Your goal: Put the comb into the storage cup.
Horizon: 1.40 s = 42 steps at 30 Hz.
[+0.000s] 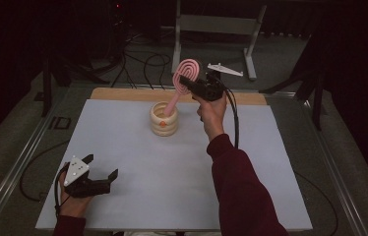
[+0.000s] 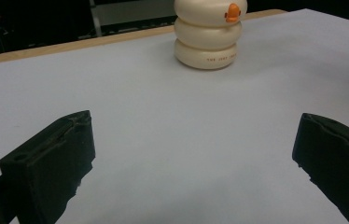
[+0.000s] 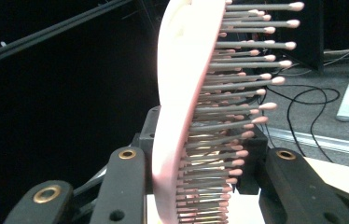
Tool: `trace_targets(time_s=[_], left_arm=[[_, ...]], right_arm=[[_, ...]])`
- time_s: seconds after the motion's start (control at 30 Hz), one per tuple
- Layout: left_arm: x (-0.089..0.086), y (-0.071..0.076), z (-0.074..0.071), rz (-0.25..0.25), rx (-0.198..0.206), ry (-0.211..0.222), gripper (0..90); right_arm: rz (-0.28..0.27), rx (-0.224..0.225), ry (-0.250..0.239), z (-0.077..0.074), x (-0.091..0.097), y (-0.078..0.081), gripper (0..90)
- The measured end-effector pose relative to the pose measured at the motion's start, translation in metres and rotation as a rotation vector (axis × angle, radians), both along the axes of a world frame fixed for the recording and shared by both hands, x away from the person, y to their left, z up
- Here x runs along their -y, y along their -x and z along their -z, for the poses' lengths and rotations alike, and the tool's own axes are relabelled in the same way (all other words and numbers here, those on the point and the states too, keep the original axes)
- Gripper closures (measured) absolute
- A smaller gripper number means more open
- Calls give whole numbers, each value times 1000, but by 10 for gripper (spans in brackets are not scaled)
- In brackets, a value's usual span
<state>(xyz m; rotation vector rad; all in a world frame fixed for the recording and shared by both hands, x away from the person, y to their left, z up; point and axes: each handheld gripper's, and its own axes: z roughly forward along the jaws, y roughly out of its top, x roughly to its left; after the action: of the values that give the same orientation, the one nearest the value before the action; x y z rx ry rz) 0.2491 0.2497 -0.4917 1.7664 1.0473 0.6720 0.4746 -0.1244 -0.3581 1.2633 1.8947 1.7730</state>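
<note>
A pink hairbrush (image 1: 186, 73) with grey pink-tipped bristles (image 3: 238, 84) is held up over the far middle of the table. My right gripper (image 1: 188, 83) is shut on the brush head, with a jaw on each side of it (image 3: 196, 186). The brush handle slants down to the mouth of a cream holder (image 1: 164, 120) made of stacked rings with an orange spot (image 2: 208, 42). I cannot tell whether the handle's tip is inside it. My left gripper (image 1: 102, 166) rests near the front left corner, open, with bare table between its jaws (image 2: 193, 154).
The pale table top (image 1: 172, 167) has a wooden strip (image 1: 123, 94) along its far edge. Behind it stand a grey metal frame (image 1: 216, 24) and black cables (image 1: 145, 66) on the floor. A metal rail (image 1: 19, 162) runs along the left side.
</note>
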Motion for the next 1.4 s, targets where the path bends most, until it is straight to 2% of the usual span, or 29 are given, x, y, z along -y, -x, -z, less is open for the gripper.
trace_targets(time_s=[0.27,0.8,1.4], left_arm=[[0,0,0,2,0,-5,0],[2,0,1,6,-1,-9,1],[3,0,0,13,2,-13,0]], right_arm=[[11,-7,0,4,-3,1,641],[30,11,26,10,-10,2,640],[42,-11,21,24,-13,1,640]])
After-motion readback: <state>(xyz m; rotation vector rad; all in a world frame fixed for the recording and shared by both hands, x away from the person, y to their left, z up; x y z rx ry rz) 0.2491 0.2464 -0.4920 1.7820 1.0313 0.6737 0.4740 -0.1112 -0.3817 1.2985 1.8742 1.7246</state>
